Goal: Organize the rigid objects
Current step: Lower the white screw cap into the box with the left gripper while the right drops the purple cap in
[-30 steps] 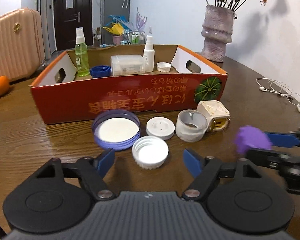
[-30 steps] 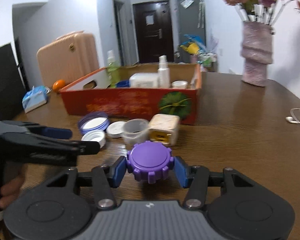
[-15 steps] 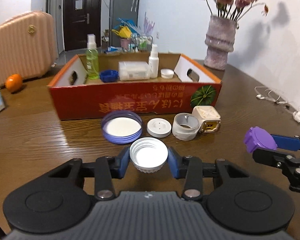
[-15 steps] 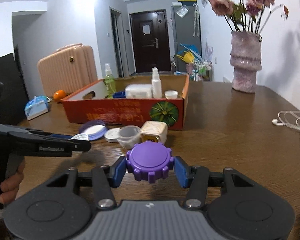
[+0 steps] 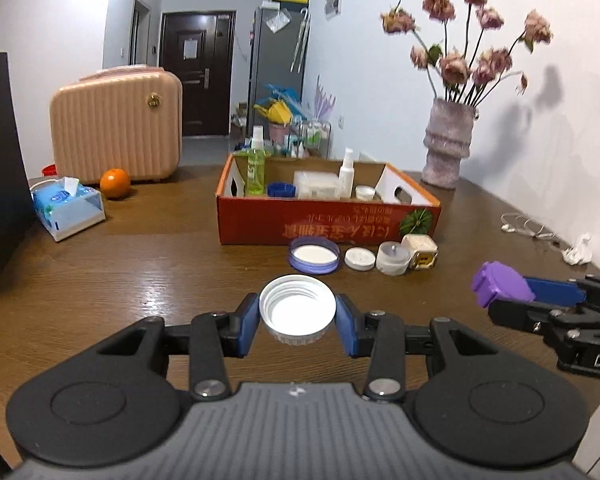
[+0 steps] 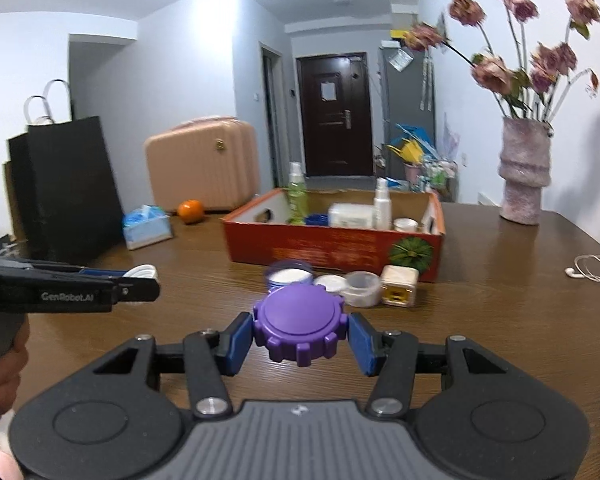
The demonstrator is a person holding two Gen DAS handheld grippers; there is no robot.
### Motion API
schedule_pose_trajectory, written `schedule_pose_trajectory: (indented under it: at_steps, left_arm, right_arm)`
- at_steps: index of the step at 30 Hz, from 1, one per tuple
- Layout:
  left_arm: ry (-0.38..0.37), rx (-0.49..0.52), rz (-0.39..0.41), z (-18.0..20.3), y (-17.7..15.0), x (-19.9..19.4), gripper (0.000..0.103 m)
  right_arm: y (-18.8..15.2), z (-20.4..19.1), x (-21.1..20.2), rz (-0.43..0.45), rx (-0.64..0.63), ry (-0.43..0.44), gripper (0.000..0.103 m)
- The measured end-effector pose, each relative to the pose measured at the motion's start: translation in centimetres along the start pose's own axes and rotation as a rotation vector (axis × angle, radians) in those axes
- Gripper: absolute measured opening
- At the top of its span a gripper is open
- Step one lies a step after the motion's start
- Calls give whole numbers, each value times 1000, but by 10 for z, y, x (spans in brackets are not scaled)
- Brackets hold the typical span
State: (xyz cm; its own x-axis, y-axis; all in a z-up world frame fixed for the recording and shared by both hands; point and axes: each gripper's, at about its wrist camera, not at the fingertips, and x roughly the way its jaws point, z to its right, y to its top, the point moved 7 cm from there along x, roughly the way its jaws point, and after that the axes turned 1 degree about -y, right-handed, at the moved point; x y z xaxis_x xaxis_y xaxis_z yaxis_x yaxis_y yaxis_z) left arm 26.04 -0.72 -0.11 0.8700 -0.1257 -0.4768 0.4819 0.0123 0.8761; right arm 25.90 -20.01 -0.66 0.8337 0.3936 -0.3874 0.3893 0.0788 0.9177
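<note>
Left gripper (image 5: pixel 297 322) clamps white cap (image 5: pixel 297 307), open side up; right gripper (image 6: pixel 301 338) clamps purple knob lid (image 6: pixel 299 322), flat face up. Both lifted clear of table (image 5: pixel 140 264). Red box (image 5: pixel 324 220) lies straight ahead, long axis crosswise, left gripper likely nearer (hard to judge). Loose lids line box's near wall; free room inside front half.

Each gripper is black with two round bumps, a grey ridged middle and shiny silver screws. The left gripper (image 5: pixel 297 322) and the right gripper (image 6: pixel 300 338) have blue pads. White letters mark their sides.
</note>
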Motion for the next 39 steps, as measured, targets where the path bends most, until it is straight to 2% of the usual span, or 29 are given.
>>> schedule_pose_trajectory:
  at_steps: [5, 10, 12, 14, 16, 21, 25, 27, 29, 33, 35, 36, 37, 39]
  left_arm:
    - [-17, 8, 27, -1, 3, -7, 41]
    - [-21, 48, 22, -5, 12, 9, 41]
    - [-51, 52, 20, -7, 26, 21, 41]
    - [-116, 53, 4, -10, 48, 42, 41]
    - [-153, 36, -28, -16, 72, 72, 41]
    - [-118, 26, -106, -30, 134, 172, 41]
    - [-48, 32, -243, -38, 154, 271, 41]
    - [8, 38, -310, -43, 155, 314, 41]
    - [18, 63, -356, -46, 155, 347, 41]
    - [58, 111, -406, -50, 148, 382, 42]
    - [82, 164, -389, -47, 147, 388, 42]
    - [88, 168, -389, -46, 147, 389, 46]
    - [79, 166, -393, -46, 147, 389, 51]
    - [56, 164, -393, -45, 147, 389, 52]
  right_arm:
    - [3, -17, -13, 19, -23, -2, 51]
    - [6, -10, -8, 10, -2, -7, 51]
    - [12, -2, 1, 8, 35, 35, 51]
    - [25, 10, 17, -4, 64, 52, 51]
    - [44, 24, 37, -2, 68, 47, 51]
    - [108, 77, 125, -59, 125, 34, 51]
    - [138, 123, 227, -204, 172, -17, 51]
    - [140, 137, 271, -282, 146, -79, 51]
    - [138, 146, 308, -344, 114, -120, 51]
    - [130, 151, 355, -434, 8, -179, 51]
    - [123, 151, 367, -455, -44, -212, 51]
    - [122, 151, 372, -462, -50, -218, 54]
    - [121, 153, 375, -457, -57, -230, 54]
    - [120, 152, 376, -450, -60, -230, 56]
